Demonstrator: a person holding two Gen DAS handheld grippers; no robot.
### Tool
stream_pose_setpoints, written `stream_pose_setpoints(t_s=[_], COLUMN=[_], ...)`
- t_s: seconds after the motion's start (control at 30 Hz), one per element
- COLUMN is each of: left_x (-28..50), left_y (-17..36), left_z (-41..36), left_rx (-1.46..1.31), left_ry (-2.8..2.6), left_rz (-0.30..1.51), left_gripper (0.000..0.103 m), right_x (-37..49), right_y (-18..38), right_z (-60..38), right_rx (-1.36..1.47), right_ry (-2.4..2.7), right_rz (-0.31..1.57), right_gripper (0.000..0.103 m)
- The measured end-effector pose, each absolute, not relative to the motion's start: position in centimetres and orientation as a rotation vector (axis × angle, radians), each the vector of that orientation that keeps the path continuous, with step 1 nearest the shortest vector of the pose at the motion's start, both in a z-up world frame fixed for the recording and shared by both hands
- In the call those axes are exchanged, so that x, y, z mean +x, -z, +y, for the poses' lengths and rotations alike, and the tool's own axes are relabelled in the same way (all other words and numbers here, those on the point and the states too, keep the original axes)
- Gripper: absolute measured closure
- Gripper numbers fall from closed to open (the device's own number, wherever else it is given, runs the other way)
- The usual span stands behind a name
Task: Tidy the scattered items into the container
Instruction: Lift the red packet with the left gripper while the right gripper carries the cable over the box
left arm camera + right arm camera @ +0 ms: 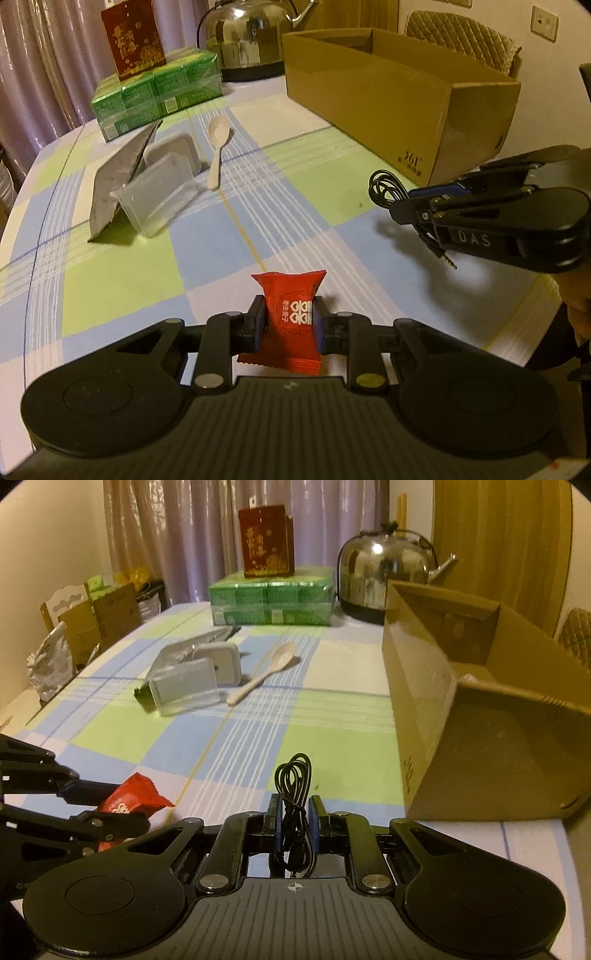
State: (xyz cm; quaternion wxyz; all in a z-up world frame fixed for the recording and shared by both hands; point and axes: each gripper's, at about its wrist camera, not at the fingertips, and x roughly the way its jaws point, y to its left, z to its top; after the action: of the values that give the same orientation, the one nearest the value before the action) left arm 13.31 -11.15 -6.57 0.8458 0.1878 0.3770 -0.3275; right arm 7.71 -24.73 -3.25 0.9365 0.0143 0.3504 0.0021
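My left gripper (289, 322) is shut on a red candy packet (286, 317), held above the checked tablecloth; the same red candy packet (129, 799) shows at the left of the right wrist view. My right gripper (294, 823) is shut on a coiled black cable (294, 786), whose loop sticks up between the fingers. In the left wrist view the right gripper (402, 206) hangs at the right with the black cable (386, 188) and its plug dangling. The open cardboard box (369, 96) (480, 709) stands at the right of the table. A white plastic spoon (218, 147) (266, 672) lies mid-table.
Clear plastic tubs (162, 192) (195, 675) lean against a grey foil pouch (118, 181). A green wrapped pack (155, 92) (271, 596) carries a red carton (133, 37) at the back, beside a steel kettle (247, 33) (384, 579). Chairs and boxes (96, 616) stand off the left edge.
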Motion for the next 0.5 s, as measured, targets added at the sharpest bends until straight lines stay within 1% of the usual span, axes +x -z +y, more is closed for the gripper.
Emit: stream_pose_setpoints(t_s=[0.27,0.5], left_x=[13.3,13.8], left_y=[3.4,-0.6], left_z=[-13.5,-17.4], left_rx=[0.422,0.412], left_ry=[0.728,0.790], left_rz=[0.705,0.617], left_gripper=[0.082,0.082], right_x=[6.7,6.8], right_y=[-1.4,-6.1], right_z=[-25.8,-29.5], right_rx=[0.008,0.011], right_ry=[0.016,0.078], right_rz=[0.600,0.489], right_gripper=[0.092,0.092])
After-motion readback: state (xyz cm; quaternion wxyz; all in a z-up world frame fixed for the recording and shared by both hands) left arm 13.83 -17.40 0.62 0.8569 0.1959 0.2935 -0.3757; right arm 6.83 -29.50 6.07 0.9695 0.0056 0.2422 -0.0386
